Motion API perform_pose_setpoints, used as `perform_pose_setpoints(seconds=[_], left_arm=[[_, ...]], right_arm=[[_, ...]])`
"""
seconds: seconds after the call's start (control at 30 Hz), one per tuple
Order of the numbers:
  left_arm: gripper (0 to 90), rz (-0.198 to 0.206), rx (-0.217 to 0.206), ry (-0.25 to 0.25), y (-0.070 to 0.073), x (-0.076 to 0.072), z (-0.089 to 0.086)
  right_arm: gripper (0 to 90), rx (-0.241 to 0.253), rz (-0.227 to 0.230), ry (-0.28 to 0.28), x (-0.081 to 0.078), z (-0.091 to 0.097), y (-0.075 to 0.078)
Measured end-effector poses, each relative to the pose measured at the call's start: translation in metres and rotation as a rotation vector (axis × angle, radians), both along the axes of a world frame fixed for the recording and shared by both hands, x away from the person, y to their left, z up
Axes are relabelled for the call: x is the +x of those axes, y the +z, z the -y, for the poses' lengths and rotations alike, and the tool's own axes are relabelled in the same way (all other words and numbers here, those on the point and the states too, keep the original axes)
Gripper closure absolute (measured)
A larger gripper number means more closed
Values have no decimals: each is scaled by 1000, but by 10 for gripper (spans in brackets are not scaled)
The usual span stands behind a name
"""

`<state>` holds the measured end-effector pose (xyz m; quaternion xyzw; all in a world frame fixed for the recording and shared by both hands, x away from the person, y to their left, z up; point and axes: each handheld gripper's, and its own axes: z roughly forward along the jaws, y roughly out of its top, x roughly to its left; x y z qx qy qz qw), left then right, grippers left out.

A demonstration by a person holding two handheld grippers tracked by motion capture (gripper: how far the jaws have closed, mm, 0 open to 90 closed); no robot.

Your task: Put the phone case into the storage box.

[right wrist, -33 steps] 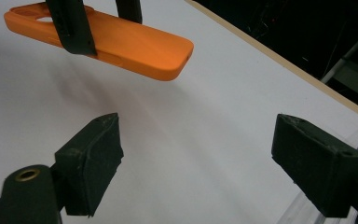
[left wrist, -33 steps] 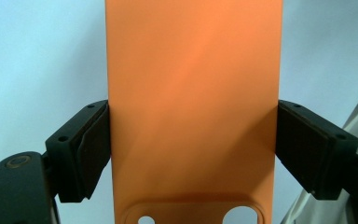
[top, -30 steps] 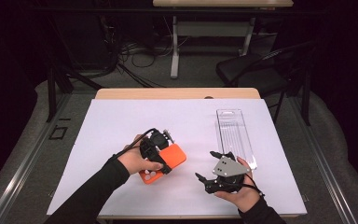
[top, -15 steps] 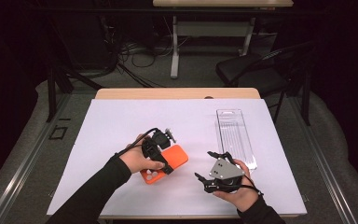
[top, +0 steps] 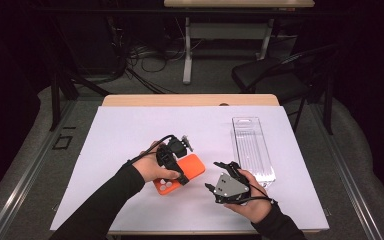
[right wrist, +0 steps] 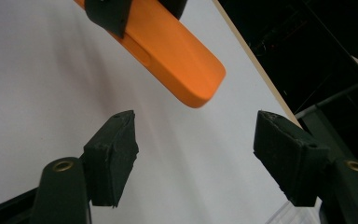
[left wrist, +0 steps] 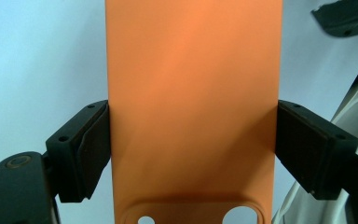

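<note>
An orange phone case (top: 190, 167) is held just above the white table cover, left of centre. My left gripper (top: 182, 161) is shut on it: in the left gripper view the case (left wrist: 191, 93) fills the gap and both pads (left wrist: 93, 144) press its long edges. My right gripper (top: 215, 175), with a grey plate on top, is to the right of the case and points at it. Its jaws have just been closing and stand open with nothing between them. In the right gripper view (right wrist: 196, 158) the case's rounded end (right wrist: 186, 65) lies beyond the fingertips.
A clear plastic tray (top: 252, 147) lies on the right of the white cover (top: 125, 135), just beyond my right hand. The table's wooden far edge (top: 190, 100) shows behind. A black chair (top: 280, 75) and cables are on the floor past the table.
My right gripper's jaws stand a little closer together than before. The left gripper and the orange case have kept still.
</note>
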<state>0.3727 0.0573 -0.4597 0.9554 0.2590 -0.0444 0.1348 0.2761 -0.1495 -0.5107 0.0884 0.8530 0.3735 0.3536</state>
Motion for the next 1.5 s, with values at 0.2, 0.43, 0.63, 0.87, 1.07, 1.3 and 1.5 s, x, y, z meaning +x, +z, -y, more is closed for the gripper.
perform_pose_setpoints(seconds=[0.2,0.43,0.63,0.87,1.07,1.3,1.5], left_arm=[[163,-7,8,-1,1,3,2],[163,-20,11,-1,0,6,2],[163,-36,6,-7,3,5,2],[163,-77,11,-8,0,7,6],[163,-130,-2,-6,-3,10,8],[163,-157,-3,-1,-5,12,10],[163,-163,-7,6,-4,13,8]], right_arm=[[299,-73,54,33,5,-10,3],[303,-106,90,44,6,-13,1],[316,-126,119,55,3,-15,-1],[341,-177,170,72,0,-17,-1],[354,-212,192,73,-3,-17,-5],[385,-241,229,105,-3,-18,-5],[398,-272,261,117,-4,-20,-7]])
